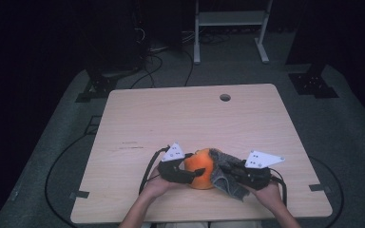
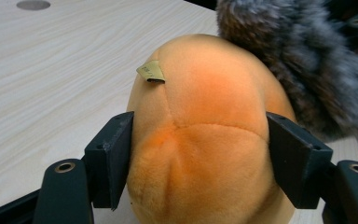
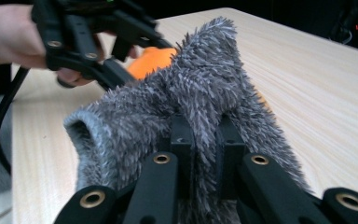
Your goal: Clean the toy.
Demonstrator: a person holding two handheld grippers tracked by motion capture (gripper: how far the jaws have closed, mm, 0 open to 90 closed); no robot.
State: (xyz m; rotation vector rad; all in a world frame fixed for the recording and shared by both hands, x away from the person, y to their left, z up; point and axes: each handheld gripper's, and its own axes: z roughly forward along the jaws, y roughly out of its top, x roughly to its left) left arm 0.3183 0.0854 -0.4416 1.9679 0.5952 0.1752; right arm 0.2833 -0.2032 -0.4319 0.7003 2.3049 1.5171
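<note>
Right, starting at the left of the high view: the left gripper sits near the front edge of the desk, its jaws spread wide around the orange plush toy and pressed into its sides. From the left gripper view you can see both black jaws denting the soft flanks of the plush, so that's a firm two-sided hold, with a small tan tag sticking up near the top seam. Moving right, the grey fuzzy cloth drapes against the toy's right side, touching it and spilling down onto the desk. And further right, the right gripper has its jaws nearly closed, pinching a fold of that cloth; in the right gripper view the pile bunches up between them, with the orange plush peeking out behind. Looks like the cloth is being worked over or off the toy. To do this well, I'd say keep the left grip steady so the plush can't roll, keep the pinch deep on the cloth fold since the fluffy pile could slip out, and move the right hand smoothly rather than tugging, or the toy may twist out of the left jaws.
</note>
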